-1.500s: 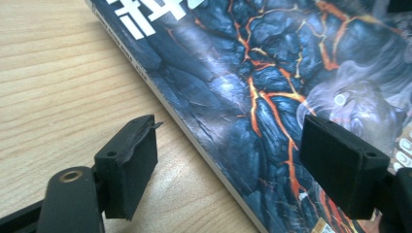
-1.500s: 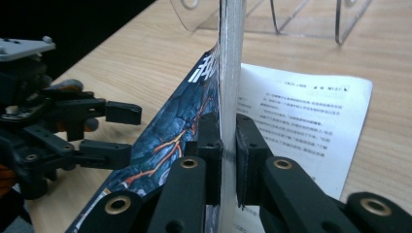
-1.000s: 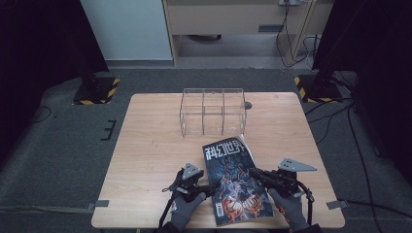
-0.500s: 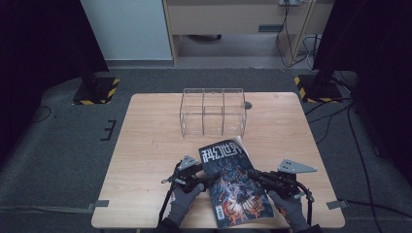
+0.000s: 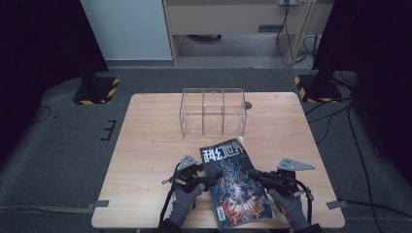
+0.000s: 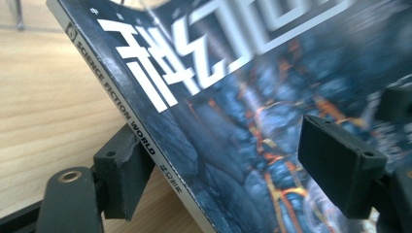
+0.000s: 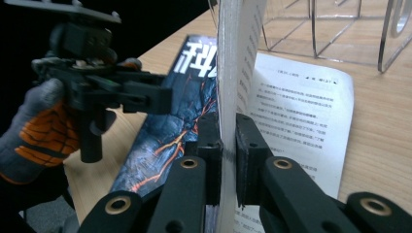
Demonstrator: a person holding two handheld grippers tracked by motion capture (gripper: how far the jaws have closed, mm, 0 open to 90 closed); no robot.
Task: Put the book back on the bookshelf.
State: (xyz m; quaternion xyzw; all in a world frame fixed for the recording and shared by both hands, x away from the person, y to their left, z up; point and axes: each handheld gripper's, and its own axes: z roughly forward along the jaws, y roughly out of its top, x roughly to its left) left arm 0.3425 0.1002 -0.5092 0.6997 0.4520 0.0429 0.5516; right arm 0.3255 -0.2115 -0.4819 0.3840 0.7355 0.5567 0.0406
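- Right gripper (image 7: pixel 228 160): jaws pressed onto a sheaf of pages of the magazine (image 5: pixel 233 182), pinching the page edge upright between them; an open text page (image 7: pixel 296 121) lies flat on the table to the side.
- Left gripper (image 6: pixel 238 170): jaws spread wide, one under the spine side, one above the dark cover; the cover sits between them without being clamped.
- High view: left gripper (image 5: pixel 204 180) at the magazine's left edge, right gripper (image 5: pixel 260 175) at its right edge; gloved hands (image 5: pixel 184 201) behind both.
- Magazine: near edge of the wooden table (image 5: pixel 145 145), centre, cover up, tilted, spine reading "SCIENCE FICTION WORLD".
- Clear acrylic organiser (image 5: pixel 213 110): three compartments, beyond the magazine's top corner, just beside it; contact cannot be told.
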